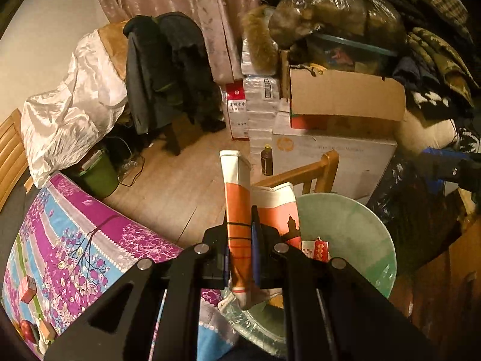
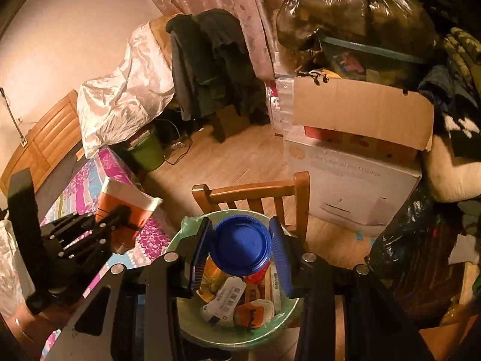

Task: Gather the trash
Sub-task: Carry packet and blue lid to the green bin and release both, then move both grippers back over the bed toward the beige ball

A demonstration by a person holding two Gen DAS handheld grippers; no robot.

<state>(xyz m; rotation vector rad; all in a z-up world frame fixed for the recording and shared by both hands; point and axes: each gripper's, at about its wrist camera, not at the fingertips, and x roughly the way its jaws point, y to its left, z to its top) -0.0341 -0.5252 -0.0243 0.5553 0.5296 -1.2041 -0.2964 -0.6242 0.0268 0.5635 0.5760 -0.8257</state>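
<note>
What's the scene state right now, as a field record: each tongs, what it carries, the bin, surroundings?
left tongs: shut on orange-and-white carton, beside the bin
right tongs: around a blue-lidded jar, directly above the bin; contact with the pads unclear
bin: green liner, already holds wrappers and packets
carton position: over the floral tablecloth edge in the right wrist view, not yet in the bin
behind bin: wooden chair
background: stacked cardboard boxes, a plastic-bagged bundle on top
</note>
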